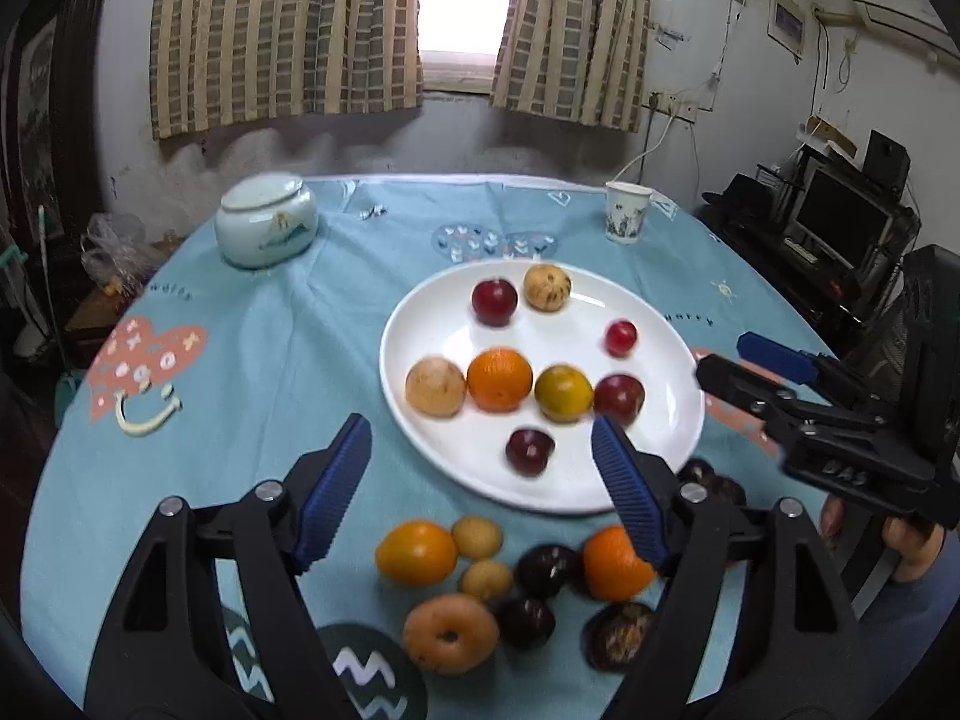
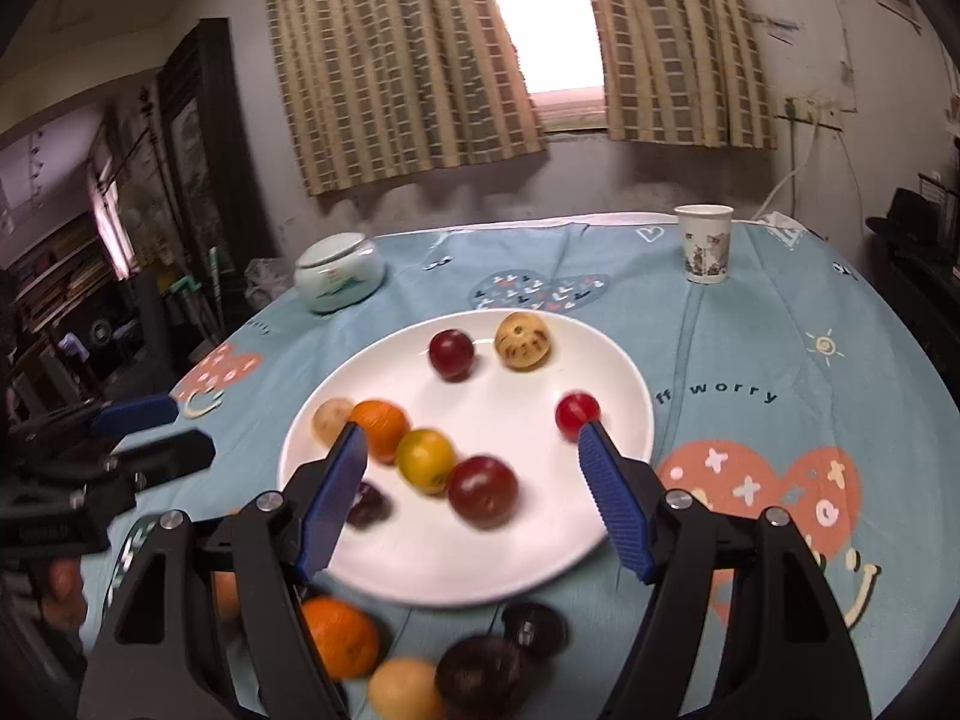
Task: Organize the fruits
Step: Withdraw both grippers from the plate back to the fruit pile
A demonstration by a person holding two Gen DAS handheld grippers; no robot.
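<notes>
A white plate [image 1: 558, 324] on the blue tablecloth holds several fruits: an orange [image 1: 499, 379], a yellow-green citrus [image 1: 564, 393], red plums, tan round fruits and a dark plum [image 1: 529, 451]. More fruit lies loose on the cloth at the near edge: a yellow citrus [image 1: 416, 552], an orange [image 1: 615, 564], a tan ring-shaped fruit [image 1: 450, 633] and dark mangosteens. My left gripper [image 1: 480, 429] hovers open above the plate's near rim, holding nothing. My right gripper [image 2: 471, 435] is open over the plate [image 2: 480, 558], above a red plum [image 2: 483, 491] that lies on it.
A pale ceramic jar [image 1: 266, 221] stands at the far left of the table and a paper cup [image 1: 627, 210] at the far right. The right gripper [image 1: 744, 360] reaches in from the right beside the plate. Shelves and a monitor stand past the table's right edge.
</notes>
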